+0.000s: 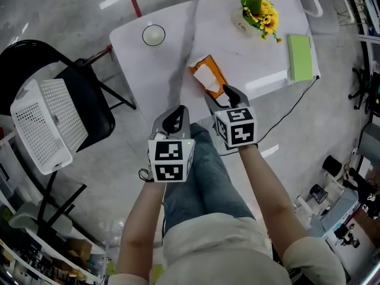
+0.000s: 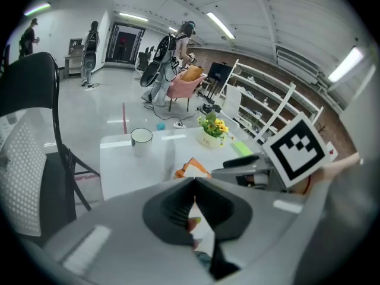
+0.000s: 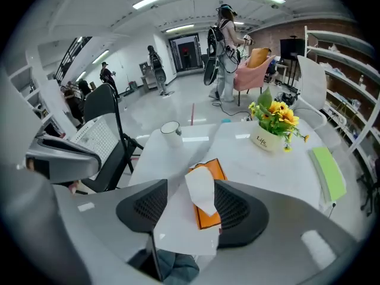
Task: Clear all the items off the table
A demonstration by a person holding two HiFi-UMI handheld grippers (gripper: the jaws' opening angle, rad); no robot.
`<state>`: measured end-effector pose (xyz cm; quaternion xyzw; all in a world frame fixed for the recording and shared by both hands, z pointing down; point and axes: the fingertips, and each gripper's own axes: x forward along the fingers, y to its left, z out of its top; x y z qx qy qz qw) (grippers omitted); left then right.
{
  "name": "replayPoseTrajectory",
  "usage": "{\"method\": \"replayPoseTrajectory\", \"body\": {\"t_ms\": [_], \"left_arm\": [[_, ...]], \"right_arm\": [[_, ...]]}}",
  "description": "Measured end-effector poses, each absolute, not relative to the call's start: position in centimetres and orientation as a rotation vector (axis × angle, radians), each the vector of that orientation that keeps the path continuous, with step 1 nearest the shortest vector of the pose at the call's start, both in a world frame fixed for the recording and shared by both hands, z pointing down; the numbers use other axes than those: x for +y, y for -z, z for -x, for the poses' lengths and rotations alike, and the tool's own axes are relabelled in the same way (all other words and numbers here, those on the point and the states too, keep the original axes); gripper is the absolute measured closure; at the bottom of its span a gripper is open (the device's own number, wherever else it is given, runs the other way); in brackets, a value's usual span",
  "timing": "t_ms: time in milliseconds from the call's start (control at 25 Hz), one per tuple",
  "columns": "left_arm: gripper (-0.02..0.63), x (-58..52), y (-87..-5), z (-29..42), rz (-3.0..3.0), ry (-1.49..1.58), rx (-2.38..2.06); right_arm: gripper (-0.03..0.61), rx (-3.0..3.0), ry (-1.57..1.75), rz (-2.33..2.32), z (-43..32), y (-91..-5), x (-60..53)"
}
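Claw on left (image 2: 193,186) shut, right claw (image 3: 191,205) half-open, empty.

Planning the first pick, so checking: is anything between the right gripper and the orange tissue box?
Nothing visible. The right gripper's jaws stand apart, and the tissue box shows straight through the gap, over bare table. The mug, the flower pot and the green notebook all sit farther off, clear of that path.

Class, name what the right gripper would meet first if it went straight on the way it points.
Most likely the orange tissue box, its white tissue first, though depth is unclear.
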<state>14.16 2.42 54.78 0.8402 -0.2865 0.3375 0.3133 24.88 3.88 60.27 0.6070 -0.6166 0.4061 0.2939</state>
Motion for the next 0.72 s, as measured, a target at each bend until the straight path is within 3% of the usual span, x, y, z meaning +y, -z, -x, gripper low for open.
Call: {"method": "replayPoseTrajectory", "body": {"t_ms": [480,720], "left_arm": [[0.603,1.5,-57.5,-14.6,-2.183,-0.925,-0.759],[0.603,1.0,-58.4,-14.6,-2.159,-0.929,-0.768]], "right_arm": [[0.167,-1.588,-1.080,-1.442,-26.3,-67.9,2.9],[0.128,-1.562,-1.078,-1.371,-26.8,-71.0,2.7]]}}
